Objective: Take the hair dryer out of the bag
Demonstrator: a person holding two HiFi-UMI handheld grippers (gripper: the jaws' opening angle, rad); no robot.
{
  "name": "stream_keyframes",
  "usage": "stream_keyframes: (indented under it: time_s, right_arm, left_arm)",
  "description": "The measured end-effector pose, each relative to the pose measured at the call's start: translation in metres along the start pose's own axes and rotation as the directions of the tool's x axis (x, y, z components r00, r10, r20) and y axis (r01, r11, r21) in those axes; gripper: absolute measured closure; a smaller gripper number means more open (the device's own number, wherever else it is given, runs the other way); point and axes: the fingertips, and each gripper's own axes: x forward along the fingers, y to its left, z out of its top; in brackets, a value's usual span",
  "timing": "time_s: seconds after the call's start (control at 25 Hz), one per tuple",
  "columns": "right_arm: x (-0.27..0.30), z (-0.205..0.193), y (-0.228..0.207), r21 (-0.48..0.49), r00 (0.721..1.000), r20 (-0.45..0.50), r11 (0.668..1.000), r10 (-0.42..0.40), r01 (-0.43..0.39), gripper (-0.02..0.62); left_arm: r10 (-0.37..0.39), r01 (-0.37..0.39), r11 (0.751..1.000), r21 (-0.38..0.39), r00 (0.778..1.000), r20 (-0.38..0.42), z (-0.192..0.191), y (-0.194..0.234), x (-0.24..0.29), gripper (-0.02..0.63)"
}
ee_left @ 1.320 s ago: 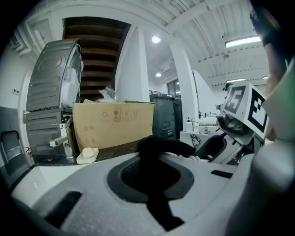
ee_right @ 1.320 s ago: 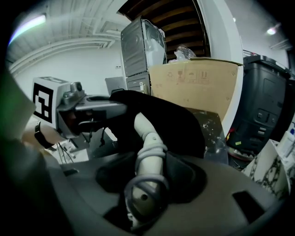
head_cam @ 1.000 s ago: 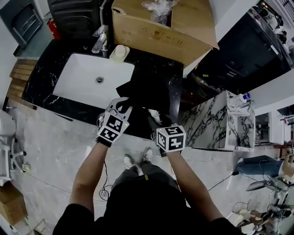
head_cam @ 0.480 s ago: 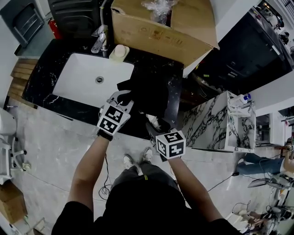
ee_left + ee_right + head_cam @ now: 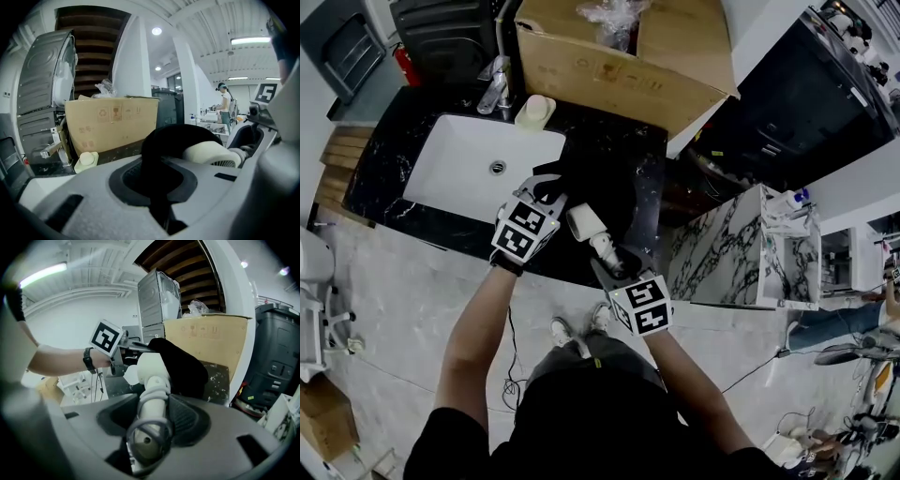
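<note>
Our left gripper pinches the bag; our right gripper clamps the hair dryer by its handle, head toward the bag's mouth.

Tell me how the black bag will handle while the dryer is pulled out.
Likely floppy: the bag folds softly over the dryer where the left hand-held gripper pinches it. Probably light: that one pinch holds its edge up. It may drag along, since cloth covers part of the dryer's head.
</note>
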Motion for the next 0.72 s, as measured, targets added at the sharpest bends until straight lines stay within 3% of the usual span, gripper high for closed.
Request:
stream_keyframes:
  time_s: [0.24, 0.52, 0.72]
  right_arm:
    - [-0.013, -0.006, 0.001, -0.048, 1.0, 0.01, 0.999, 0.021, -0.02, 0.383]
    - [-0.015, -0.006, 0.012, -0.082, 0.998, 0.017, 0.995, 0.059, -0.057, 0.383]
    - [-0.017, -0.001, 0.012, -0.077, 0.997, 0.037, 0.995, 0.068, -0.065, 0.383]
  left_arm:
    - [-0.018, 0.017, 1.0, -0.02, 0.999, -0.034, -0.017, -0.007, 0.008, 0.571]
    - [0.023, -0.03, 0.996, -0.087, 0.996, -0.082, -0.018, 0.011, 0.026, 0.571]
    - [0.026, -0.034, 0.998, -0.062, 0.992, -0.126, -0.023, 0.023, 0.039, 0.571]
